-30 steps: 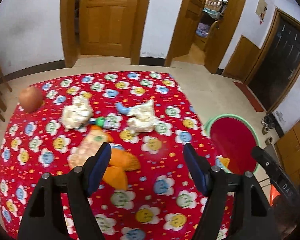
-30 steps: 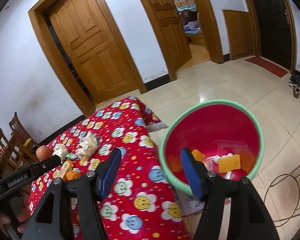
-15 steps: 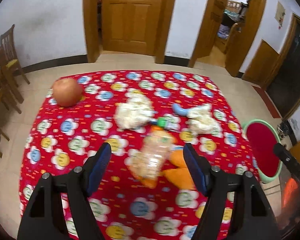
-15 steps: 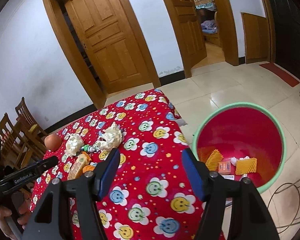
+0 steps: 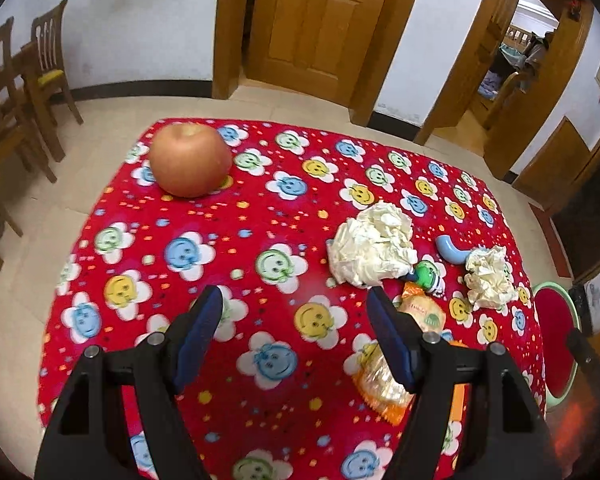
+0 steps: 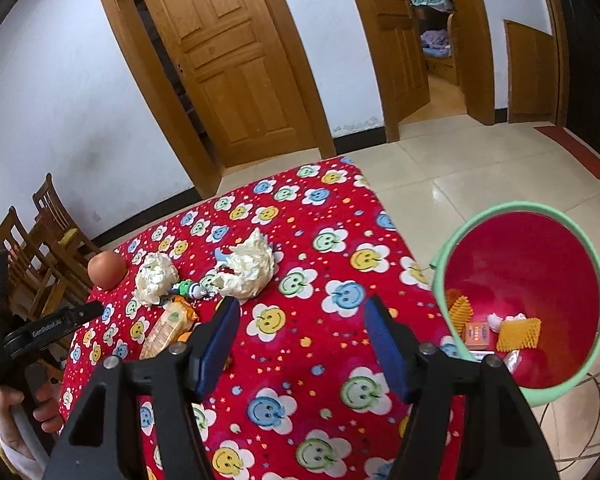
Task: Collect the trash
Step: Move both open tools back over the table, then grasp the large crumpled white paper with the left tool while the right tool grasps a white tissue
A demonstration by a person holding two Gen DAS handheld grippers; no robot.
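Looking through the left wrist view: the left tool (image 5: 294, 312) is seen with its pads spread apart and nothing between them, only the red flowered cloth of the counter (image 5: 260, 216) below. The nearest trash, an orange snack wrapper (image 5: 396, 360), is found just right of the right-hand pad and partly hidden behind it; its long axis runs roughly away from the camera, near parallel to the pads. A large crumpled tissue (image 5: 372, 250) lies beyond it, up and right, and a smaller tissue wad (image 5: 488, 276) farther right. An apple (image 5: 190, 160) sits far left, well apart. The red bin (image 5: 556, 328) is glimpsed at the right edge, below counter level.

Right wrist view: the right tool (image 6: 300, 334) is also held apart and empty, above bare cloth. The wrapper (image 6: 170, 324) is placed to its left, between the two tools, near the left tool (image 6: 44, 330). The bin (image 6: 528, 296) stands on the floor to the right, already holding some scraps.

The left hand is judged nearer; a small shift right is called for.
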